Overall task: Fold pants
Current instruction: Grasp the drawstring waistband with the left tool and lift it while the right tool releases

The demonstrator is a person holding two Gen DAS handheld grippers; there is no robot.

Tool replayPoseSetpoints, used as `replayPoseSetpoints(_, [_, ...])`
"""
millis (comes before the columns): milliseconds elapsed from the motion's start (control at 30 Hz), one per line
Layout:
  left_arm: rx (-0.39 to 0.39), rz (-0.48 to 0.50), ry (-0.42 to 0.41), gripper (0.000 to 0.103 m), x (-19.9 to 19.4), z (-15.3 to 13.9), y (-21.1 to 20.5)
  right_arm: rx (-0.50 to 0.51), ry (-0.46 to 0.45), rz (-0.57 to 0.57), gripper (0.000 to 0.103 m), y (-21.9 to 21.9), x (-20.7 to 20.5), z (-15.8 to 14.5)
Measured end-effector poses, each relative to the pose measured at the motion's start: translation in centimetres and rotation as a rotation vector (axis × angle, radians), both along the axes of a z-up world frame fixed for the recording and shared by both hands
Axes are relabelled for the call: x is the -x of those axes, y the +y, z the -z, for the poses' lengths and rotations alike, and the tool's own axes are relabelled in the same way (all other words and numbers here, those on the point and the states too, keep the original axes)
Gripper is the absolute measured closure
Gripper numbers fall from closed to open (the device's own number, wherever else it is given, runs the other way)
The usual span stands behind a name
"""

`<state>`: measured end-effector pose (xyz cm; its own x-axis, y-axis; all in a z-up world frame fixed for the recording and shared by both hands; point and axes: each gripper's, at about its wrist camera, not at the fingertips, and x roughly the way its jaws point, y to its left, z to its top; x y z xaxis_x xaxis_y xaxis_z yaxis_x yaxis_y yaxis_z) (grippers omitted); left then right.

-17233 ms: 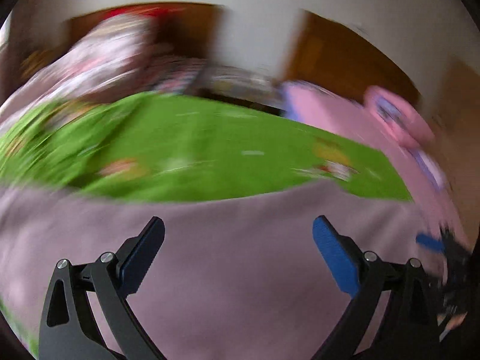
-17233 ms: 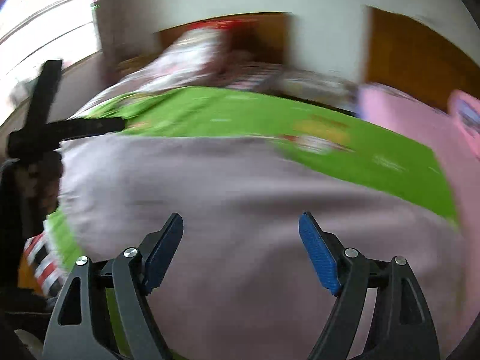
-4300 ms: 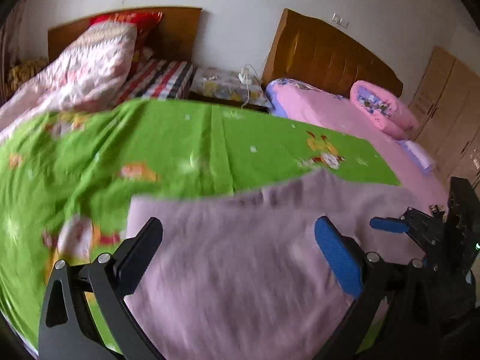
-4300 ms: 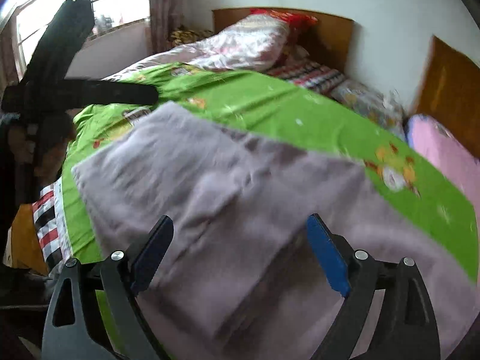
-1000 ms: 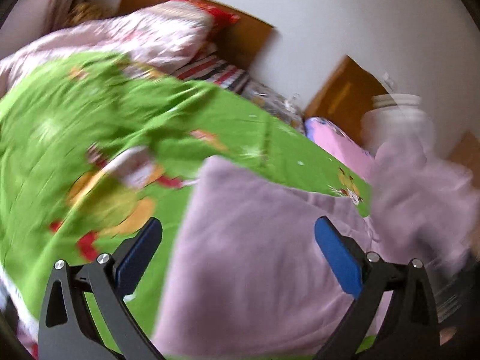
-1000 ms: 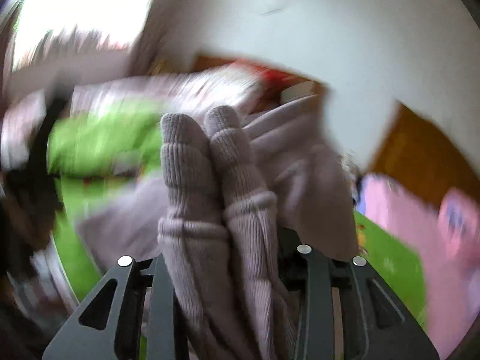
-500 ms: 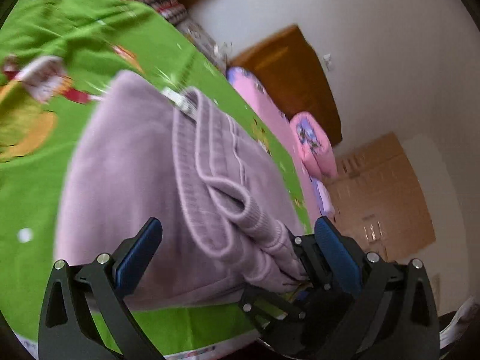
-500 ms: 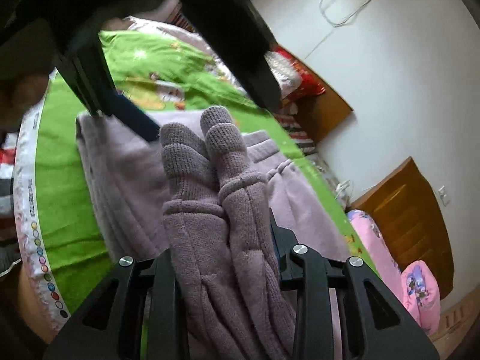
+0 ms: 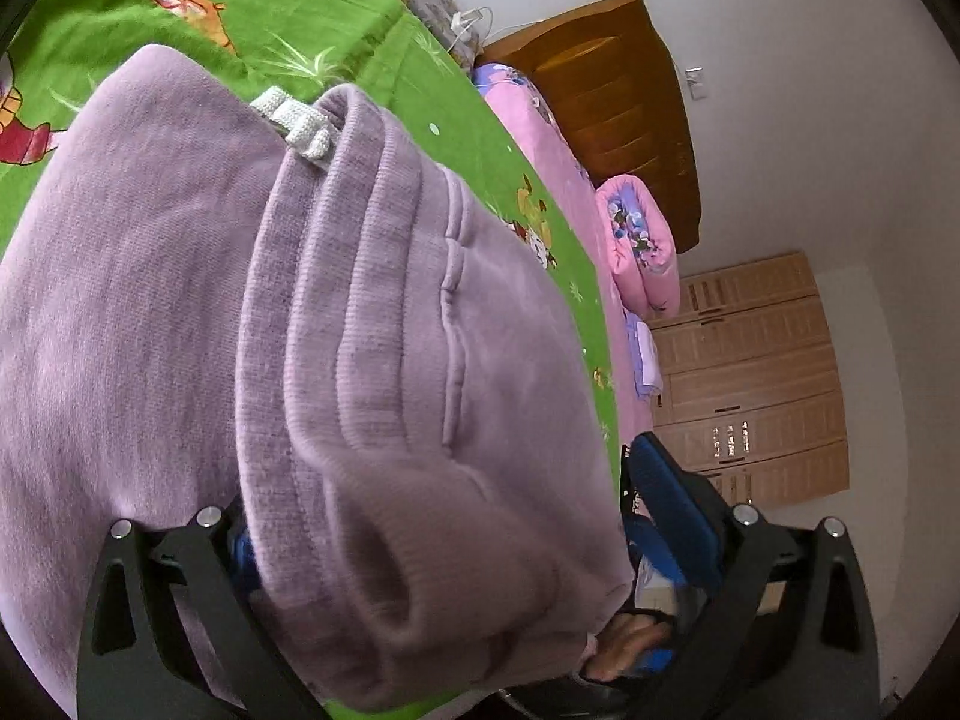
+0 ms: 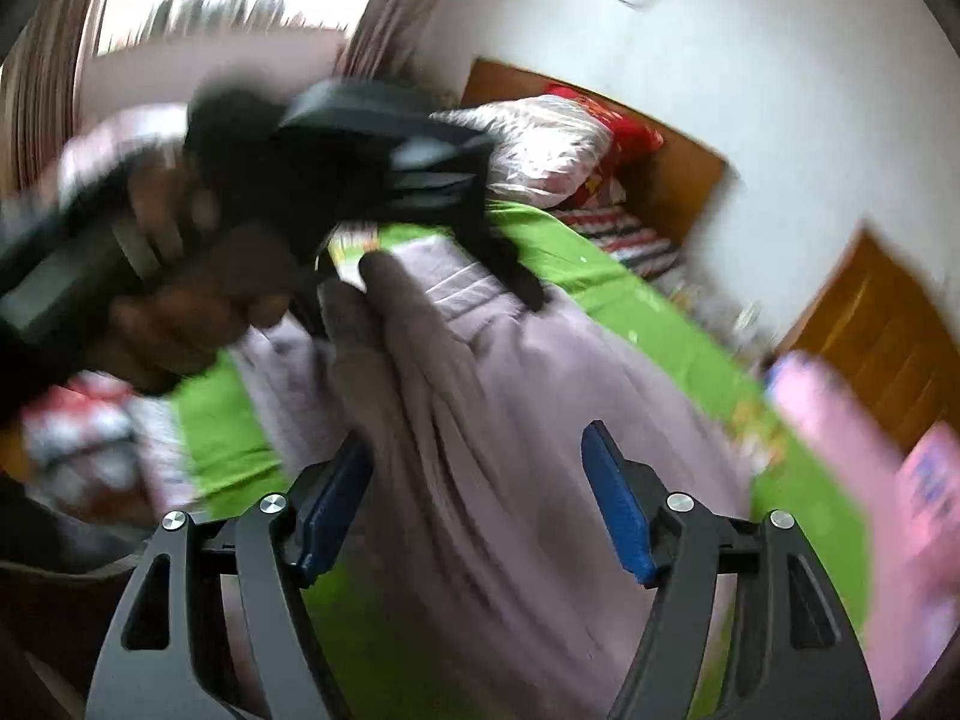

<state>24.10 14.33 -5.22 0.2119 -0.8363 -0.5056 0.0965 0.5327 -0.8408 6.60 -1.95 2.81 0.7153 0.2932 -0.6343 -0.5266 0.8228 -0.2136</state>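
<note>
Folded lilac pants [image 9: 372,324] lie between both spread grippers' fingers, left gripper [image 9: 432,516] and right gripper [image 10: 480,510], neither clamping; likely final fold, needing flattening.

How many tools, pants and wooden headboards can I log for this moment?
Tools: 2, the left tool and the right tool
Pants: 1, the lilac pants
Wooden headboards: 2, the headboard by the red pillow and the headboard by the pink bed
Total: 5
</note>
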Motion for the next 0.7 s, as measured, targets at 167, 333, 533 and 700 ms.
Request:
replayPoseSetpoints(167, [-0.042,0.008,-0.040,0.002,0.7,-0.2,-0.8,-0.227,0.067,0.212,0.016,-9.7,3.6,-0.5])
replayPoseSetpoints(333, [-0.063,-0.016,-0.082,0.002,1.0,-0.4,-0.7,-0.199,0.147,0.384,0.017,-11.3,5.0,2.5])
replayPoseSetpoints(533, [-0.099,-0.027,-0.123,0.002,1.8,-0.5,-1.7,-0.177,0.171,0.494,0.017,-11.3,1.9,5.9])
replayPoseSetpoints(700, [-0.176,-0.072,-0.080,0.073,0.9,-1.7,-2.4,-0.115,0.169,0.504,0.017,-9.8,-0.2,7.4])
